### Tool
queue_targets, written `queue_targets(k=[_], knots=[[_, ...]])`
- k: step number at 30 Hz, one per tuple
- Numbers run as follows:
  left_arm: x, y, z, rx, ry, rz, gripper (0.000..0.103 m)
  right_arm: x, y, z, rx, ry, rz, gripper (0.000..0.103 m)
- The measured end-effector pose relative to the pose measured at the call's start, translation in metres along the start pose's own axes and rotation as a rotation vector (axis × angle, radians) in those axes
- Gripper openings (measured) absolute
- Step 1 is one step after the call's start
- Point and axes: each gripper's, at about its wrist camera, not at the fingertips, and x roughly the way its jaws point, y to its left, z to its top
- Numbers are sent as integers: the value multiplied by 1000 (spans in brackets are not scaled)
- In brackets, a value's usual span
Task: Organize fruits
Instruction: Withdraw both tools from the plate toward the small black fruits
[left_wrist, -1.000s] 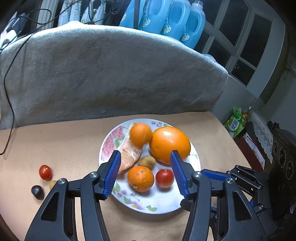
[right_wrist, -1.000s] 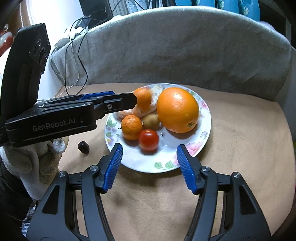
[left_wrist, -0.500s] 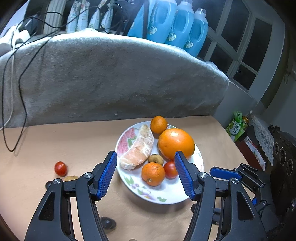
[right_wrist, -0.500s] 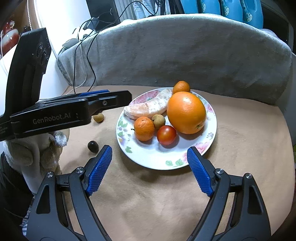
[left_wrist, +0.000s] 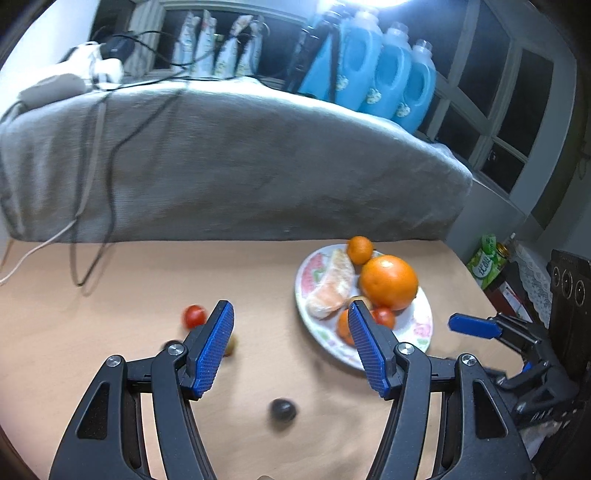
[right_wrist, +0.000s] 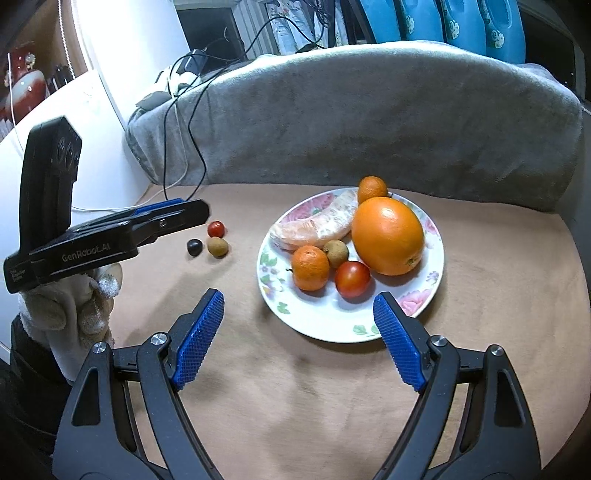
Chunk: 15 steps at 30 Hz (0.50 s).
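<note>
**Plate nearly full, three or four strays left on the desk**

The floral plate (right_wrist: 325, 328) sits toward the right of the desk (right_wrist: 498, 314), and it makes sense as the gathering spot: the big orange (right_wrist: 387, 236), two mandarins, a peeled citrus piece (right_wrist: 314, 227), a longan and a tomato (right_wrist: 352, 278) are already heaped on it. Off to its left lie a cherry tomato (right_wrist: 216, 229), a dark round fruit (right_wrist: 194, 246) and a tan longan (right_wrist: 217, 246), close together. Another dark fruit (left_wrist: 282, 410) shows between the left gripper's fingers.

The left gripper (left_wrist: 290, 350) is spread wide and holds nothing; the right gripper (right_wrist: 299, 339) is likewise wide apart and empty, hanging just short of the plate.

Compared with half a second ago, the left gripper has swung away from the plate toward the loose fruit, so the plate now sits to its right. The right gripper has drawn back a little, and the whole plate is in its view. I'd guess the strays come next.
</note>
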Motion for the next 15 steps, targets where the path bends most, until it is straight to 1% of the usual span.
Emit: queue_targets(k=[8, 15], knots=[[-18, 35, -14, -24, -7, 67, 64, 2, 16, 2, -30, -4, 47, 86], [-17, 58, -30, -53, 12, 99, 64, 9, 37, -1, -81, 15, 78, 86]])
